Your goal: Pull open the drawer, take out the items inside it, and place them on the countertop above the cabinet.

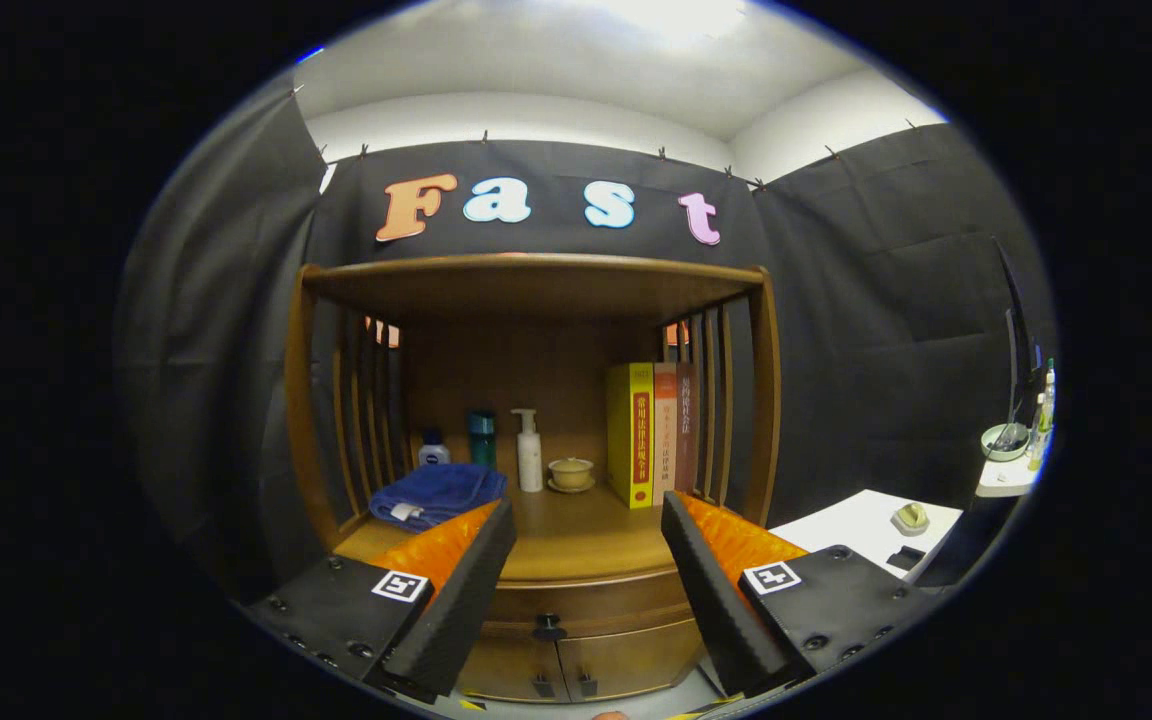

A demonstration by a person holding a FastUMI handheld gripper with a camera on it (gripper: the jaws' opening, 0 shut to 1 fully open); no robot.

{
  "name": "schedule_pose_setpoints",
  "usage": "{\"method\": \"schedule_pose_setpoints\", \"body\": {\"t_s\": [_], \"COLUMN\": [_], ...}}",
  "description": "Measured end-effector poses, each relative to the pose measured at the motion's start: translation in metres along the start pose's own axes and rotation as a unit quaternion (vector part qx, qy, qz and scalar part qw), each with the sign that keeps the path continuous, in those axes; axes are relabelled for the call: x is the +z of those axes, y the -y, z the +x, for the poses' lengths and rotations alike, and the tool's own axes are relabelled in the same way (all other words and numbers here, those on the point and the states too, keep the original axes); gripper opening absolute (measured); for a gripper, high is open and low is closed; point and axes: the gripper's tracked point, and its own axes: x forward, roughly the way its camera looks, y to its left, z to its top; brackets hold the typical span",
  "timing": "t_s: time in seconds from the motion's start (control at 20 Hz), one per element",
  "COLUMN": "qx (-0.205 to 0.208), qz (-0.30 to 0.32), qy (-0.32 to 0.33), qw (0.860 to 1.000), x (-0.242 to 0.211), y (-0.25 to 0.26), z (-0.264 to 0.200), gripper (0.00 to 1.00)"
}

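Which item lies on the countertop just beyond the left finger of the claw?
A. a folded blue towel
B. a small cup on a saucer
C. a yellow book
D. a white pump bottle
A: the folded blue towel lies on the countertop right behind the left finger of the open claw, while the other items stand farther back, and the drawer below is shut.

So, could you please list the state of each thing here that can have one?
drawer: closed, knob untouched
cabinet doors: closed
gripper: open, holding nothing, short of the drawer
blue towel: folded, lying on the countertop
pump bottle: upright
books: standing upright
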Motion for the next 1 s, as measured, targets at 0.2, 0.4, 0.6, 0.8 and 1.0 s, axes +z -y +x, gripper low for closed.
{"method": "schedule_pose_setpoints", "body": {"t_s": [0.2, 0.4, 0.6, 0.8, 1.0], "qx": [0.014, 0.008, 0.008, 0.012, 0.017], "qz": [0.008, 0.019, 0.015, -0.009, 0.008], "qy": [-0.02, -0.036, -0.062, -0.088, -0.106], "qw": [1.0, 0.999, 0.998, 0.996, 0.994], "x": [-0.063, -0.121, -0.181, -0.218, -0.245], "y": [-0.017, -0.021, -0.026, -0.03, -0.037], "z": [0.01, 0.026, 0.04, 0.043, 0.057], "gripper": [0.99, 0.99, 0.99, 0.99, 0.96]}}
